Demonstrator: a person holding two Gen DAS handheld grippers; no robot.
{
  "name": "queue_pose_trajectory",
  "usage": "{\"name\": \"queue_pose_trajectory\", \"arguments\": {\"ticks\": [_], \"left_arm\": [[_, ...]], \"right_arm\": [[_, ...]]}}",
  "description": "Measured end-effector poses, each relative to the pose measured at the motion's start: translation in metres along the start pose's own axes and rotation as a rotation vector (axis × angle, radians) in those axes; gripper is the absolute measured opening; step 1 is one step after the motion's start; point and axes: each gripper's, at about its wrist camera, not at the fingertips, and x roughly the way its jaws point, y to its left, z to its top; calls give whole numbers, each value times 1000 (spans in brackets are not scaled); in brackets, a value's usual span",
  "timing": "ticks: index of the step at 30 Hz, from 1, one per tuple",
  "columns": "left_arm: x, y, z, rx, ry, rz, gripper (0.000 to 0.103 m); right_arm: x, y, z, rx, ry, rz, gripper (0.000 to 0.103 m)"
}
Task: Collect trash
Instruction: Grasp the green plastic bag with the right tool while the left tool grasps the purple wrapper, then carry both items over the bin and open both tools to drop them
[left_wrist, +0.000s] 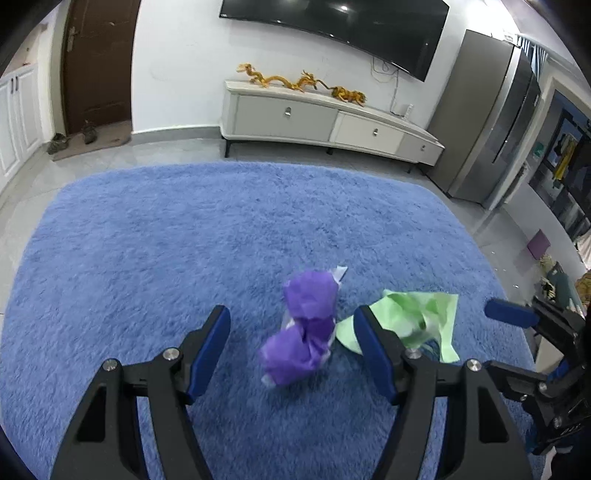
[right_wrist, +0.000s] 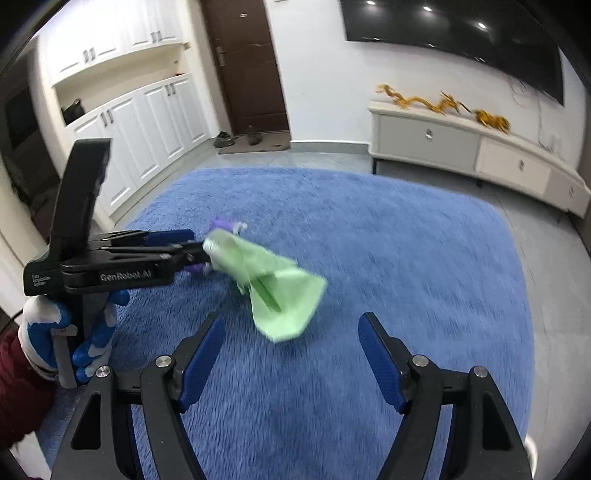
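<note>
i've got two bits of trash on the blue rug (left_wrist: 147, 240): a purple wad (left_wrist: 303, 328) and a green sheet (left_wrist: 417, 317), lying just beside each other, maybe touching at the edge; my left gripper (left_wrist: 293, 347) has its jaws spread and empty, the purple wad framed between the fingers but no pad pressing on it; my right gripper (right_wrist: 291, 354) is likewise released with nothing between the pads, the green sheet lying just ahead of its tips; both pieces look like crumpled tissue paper, so i'd judge them very light, soft and easily crushed, likely to skid on the pile or flutter off if nudged; for the purple wad i'd close across its bunched waist where it is thickest; for the green sheet i'd pinch the raised central fold rather than a flat corner, since a thin flap could slip out of the pads or tear
</note>
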Motion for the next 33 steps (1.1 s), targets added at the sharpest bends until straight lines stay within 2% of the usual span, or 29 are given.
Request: {"name": "queue_pose_trajectory", "arguments": {"ticks": [4, 10, 11, 12, 14, 15, 17, 19, 22, 30, 33], "left_arm": [[10, 11, 1, -44, 9, -28, 67], [10, 14, -2, -38, -6, -41, 66], [8, 14, -5, -42, -9, -46, 65], [6, 16, -8, -50, -14, -50, 59], [5, 21, -11, -70, -20, -57, 54], [2, 25, -14, -80, -24, -63, 47], [1, 26, -16, -84, -26, -59, 37], [-1, 23, -19, -73, -26, -36, 31], [-10, 13, -26, -38, -36, -6, 31], [-54, -27, -53, 46, -73, 3, 31], [-76, -50, -64, 100, -97, 36, 31]], "right_arm": [[18, 4, 9, -22, 0, 27, 75], [49, 7, 14, -38, 31, 60, 75], [54, 8, 13, -41, 40, 58, 75], [58, 8, 14, -42, 46, 56, 75], [62, 7, 13, -37, 57, 58, 64], [63, 3, 13, -33, 59, 64, 54], [61, 2, 12, -27, 51, 67, 48], [53, 1, 9, -23, 39, 63, 43], [37, -1, 0, -10, 22, 57, 39], [-23, -12, -32, 93, -35, 53, 38], [-50, -13, -46, 121, -58, 45, 38]]}}
